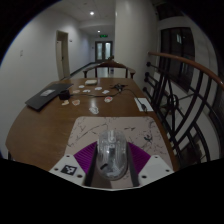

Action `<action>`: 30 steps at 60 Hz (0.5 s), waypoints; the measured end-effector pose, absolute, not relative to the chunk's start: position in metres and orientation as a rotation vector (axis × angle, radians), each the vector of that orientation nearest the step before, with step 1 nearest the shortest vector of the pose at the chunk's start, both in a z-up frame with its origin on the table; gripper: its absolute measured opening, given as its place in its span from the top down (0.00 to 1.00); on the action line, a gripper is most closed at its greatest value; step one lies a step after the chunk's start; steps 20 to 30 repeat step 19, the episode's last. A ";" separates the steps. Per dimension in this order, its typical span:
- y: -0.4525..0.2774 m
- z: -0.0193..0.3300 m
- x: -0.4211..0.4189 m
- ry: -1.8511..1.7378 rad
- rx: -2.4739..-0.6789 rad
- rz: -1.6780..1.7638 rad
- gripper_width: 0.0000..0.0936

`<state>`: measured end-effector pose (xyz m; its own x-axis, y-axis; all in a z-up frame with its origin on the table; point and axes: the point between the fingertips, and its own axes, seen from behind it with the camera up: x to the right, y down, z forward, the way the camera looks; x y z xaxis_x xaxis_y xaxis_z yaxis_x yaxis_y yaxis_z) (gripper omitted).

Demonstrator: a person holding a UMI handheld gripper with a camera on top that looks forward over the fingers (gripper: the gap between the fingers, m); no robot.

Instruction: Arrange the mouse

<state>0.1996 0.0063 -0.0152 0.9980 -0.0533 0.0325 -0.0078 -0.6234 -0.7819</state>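
A clear, see-through mouse [110, 158] sits between my gripper's [110, 150] two fingers. The purple pads [87, 158] press on it from both sides, so the gripper is shut on it. The mouse is held just over the near edge of a pale grey mouse mat [95, 128] marked with dark scribbles. The mat lies on a brown oval table [40, 125], just ahead of the fingers. The underside of the mouse is hidden.
A dark laptop [44, 98] lies at the table's left side. White papers [98, 90] and small items lie beyond the mat. A flat white item [143, 103] lies near the right edge. A dark curved railing [186, 95] runs along the right, with a corridor behind.
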 end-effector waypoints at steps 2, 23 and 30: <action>0.002 -0.015 0.202 0.051 -2.260 -0.067 0.28; -0.089 0.024 0.215 0.128 -2.214 0.080 0.09; -0.089 0.024 0.215 0.128 -2.214 0.080 0.09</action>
